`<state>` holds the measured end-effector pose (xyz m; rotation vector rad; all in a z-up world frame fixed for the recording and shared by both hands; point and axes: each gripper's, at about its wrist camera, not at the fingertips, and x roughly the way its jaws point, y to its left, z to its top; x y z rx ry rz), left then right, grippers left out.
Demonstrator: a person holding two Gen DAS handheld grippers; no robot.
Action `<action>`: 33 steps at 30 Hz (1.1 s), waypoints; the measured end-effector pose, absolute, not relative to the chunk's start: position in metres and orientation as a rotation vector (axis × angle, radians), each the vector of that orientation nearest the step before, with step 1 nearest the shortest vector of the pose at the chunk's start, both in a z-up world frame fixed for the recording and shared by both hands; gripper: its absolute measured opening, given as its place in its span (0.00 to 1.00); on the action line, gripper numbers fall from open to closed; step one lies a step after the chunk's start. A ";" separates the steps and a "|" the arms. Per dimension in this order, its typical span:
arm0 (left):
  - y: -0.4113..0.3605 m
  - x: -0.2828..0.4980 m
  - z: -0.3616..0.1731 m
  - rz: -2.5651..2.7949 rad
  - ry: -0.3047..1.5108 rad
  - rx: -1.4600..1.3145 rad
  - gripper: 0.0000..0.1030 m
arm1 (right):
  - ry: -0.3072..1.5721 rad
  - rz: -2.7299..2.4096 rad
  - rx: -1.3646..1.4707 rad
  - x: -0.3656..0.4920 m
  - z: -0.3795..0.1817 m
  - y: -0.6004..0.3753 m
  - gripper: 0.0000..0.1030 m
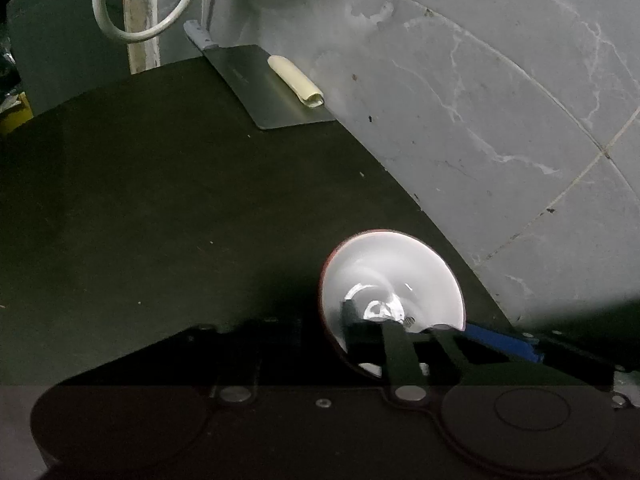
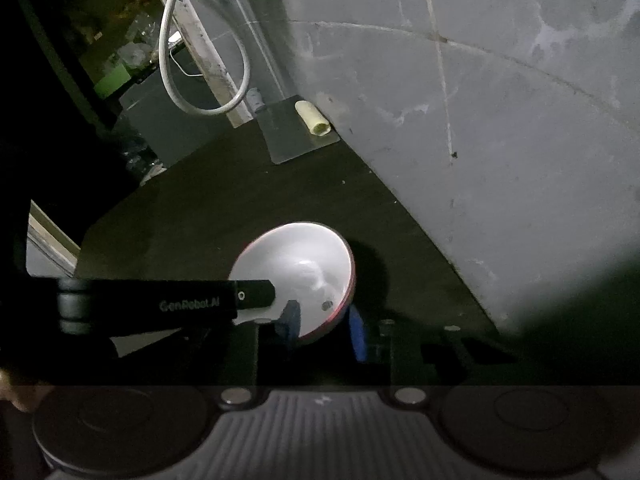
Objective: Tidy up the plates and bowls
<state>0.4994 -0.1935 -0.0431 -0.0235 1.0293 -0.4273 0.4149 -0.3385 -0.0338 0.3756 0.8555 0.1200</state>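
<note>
A bowl (image 1: 394, 272), white inside and red outside, is on the dark counter (image 1: 160, 200) near the tiled wall, tilted. In the right wrist view the bowl (image 2: 296, 264) has its lower rim between my right gripper's (image 2: 324, 326) blue fingers (image 2: 290, 320), one inside and one outside: the gripper is shut on the rim. The left gripper's black body (image 2: 160, 304) reaches in from the left, its tip over the bowl's near rim. In the left wrist view, black parts and a blue finger (image 1: 504, 340) overlap the bowl; the left gripper's own finger state is unclear.
A cleaver (image 1: 272, 88) lies at the counter's far end against the wall with a cream paper roll (image 1: 296, 82) on its blade. A white hose loop (image 1: 148, 4) hangs behind it. The grey tiled wall (image 1: 500, 100) bounds the counter on the right.
</note>
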 end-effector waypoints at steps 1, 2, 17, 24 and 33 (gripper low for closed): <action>-0.194 0.499 -0.043 -0.434 1.028 -0.022 0.13 | 0.855 0.121 0.382 0.415 -0.034 -0.340 0.27; -0.194 0.497 -0.043 -0.433 1.024 -0.016 0.13 | 0.854 0.124 0.390 0.415 -0.035 -0.341 0.26; -0.187 0.472 -0.029 -0.460 0.994 -0.042 0.13 | 0.843 0.152 0.446 0.393 -0.026 -0.352 0.22; -0.184 0.453 -0.017 -0.478 0.982 -0.057 0.13 | 0.817 0.158 0.451 0.373 -0.014 -0.354 0.22; -0.182 0.428 -0.005 -0.512 0.973 -0.049 0.14 | 0.793 0.142 0.459 0.347 -0.003 -0.354 0.22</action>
